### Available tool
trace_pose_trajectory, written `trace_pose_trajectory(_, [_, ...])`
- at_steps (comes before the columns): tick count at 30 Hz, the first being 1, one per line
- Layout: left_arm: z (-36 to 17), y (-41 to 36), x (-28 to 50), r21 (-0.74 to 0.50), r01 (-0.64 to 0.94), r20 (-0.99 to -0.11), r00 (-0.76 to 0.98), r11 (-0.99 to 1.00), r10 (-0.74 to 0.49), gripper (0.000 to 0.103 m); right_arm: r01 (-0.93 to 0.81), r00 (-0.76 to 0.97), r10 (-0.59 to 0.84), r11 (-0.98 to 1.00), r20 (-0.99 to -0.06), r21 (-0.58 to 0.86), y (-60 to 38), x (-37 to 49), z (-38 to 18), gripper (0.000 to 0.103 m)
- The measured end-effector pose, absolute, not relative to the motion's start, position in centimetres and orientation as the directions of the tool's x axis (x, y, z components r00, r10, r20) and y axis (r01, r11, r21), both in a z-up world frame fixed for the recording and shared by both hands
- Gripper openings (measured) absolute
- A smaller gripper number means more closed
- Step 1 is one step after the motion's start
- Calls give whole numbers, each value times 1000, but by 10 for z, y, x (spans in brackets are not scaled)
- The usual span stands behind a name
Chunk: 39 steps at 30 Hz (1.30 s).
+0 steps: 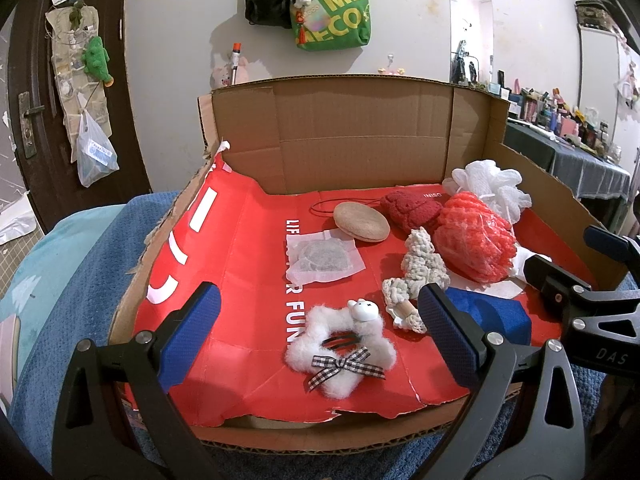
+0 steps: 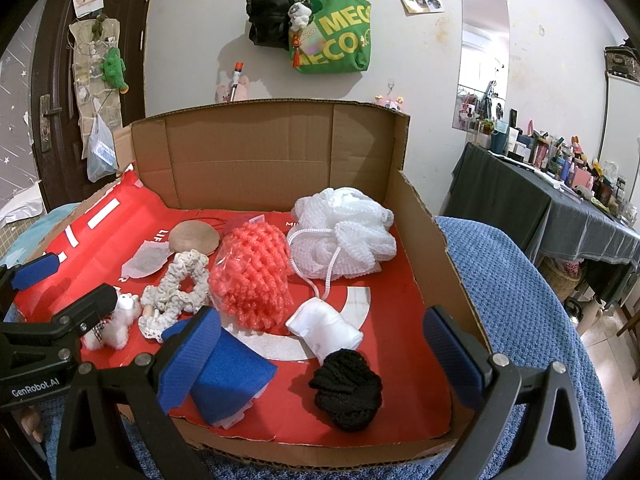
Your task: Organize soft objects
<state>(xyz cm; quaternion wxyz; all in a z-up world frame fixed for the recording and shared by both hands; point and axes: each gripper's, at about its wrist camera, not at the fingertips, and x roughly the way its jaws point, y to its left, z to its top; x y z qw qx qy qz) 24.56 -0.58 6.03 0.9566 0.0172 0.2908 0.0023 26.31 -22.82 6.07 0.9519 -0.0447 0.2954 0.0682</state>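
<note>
My jaws wear blue textured pads on black frames. The cardboard tray is brown, lined red with white lettering. In it: a coral mesh puff, a white mesh puff, a black knit bundle, a cream crochet scrunchie, and a fluffy white clip with a black-and-white gingham bow.

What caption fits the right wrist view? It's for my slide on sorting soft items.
Open right gripper poised over a black mesh scrunchie in a red-lined cardboard box of soft objects.
</note>
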Motion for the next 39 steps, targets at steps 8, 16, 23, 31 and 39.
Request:
trace_pose_trajectory(8, [60, -6, 246, 35, 6, -556, 831, 999, 15, 101, -158, 815, 103, 986, -570, -48, -227, 263, 60, 103])
trace_pose_trajectory(16, [60, -6, 246, 35, 6, -556, 831, 999, 15, 101, -161, 815, 104, 986, -571, -51, -227, 263, 60, 103])
trace_pose_trajectory(23, [60, -6, 246, 35, 5, -556, 831, 999, 15, 101, -161, 815, 104, 986, -570, -50, -228, 263, 60, 103])
trace_pose_trajectory(31, [60, -6, 246, 35, 6, -558, 830, 999, 14, 101, -161, 815, 105, 986, -570, -50, -227, 263, 60, 103])
trace_pose_trajectory(39, [74, -9, 232, 65, -8, -537, 843, 998, 42, 101, -164, 827, 127, 986, -547, -20, -232, 258, 65, 103])
